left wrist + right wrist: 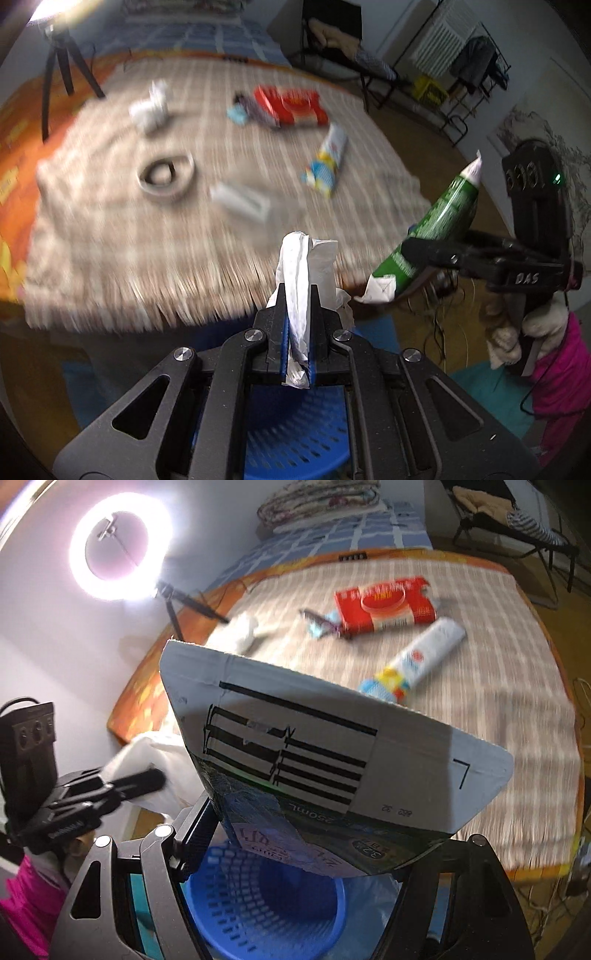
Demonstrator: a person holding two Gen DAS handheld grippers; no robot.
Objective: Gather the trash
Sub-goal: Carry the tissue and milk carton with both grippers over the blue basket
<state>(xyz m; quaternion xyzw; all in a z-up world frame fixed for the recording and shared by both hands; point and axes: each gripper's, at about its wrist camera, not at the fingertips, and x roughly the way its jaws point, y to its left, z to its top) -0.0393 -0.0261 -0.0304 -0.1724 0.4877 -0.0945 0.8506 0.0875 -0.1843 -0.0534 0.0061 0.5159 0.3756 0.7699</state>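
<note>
Both tools are carrying trash toward the blue basket (266,897): the left tool (297,325) is pinching a crumpled tissue (299,266), the right tool (306,853) is gripping a flattened carton (332,768). Both are hanging over the basket's rim; releasing above its mouth looks next.

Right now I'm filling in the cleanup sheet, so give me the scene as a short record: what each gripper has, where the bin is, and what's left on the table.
left gripper: shut on a crumpled white tissue
right gripper: clamped on a flattened green drink carton
bin: blue basket, below both grippers, beside the table edge
table: covered with a checked cloth
left on table: red packet, white tube, tape roll, white paper wad, small white box, small blue wrapper
image quality: table blurred
</note>
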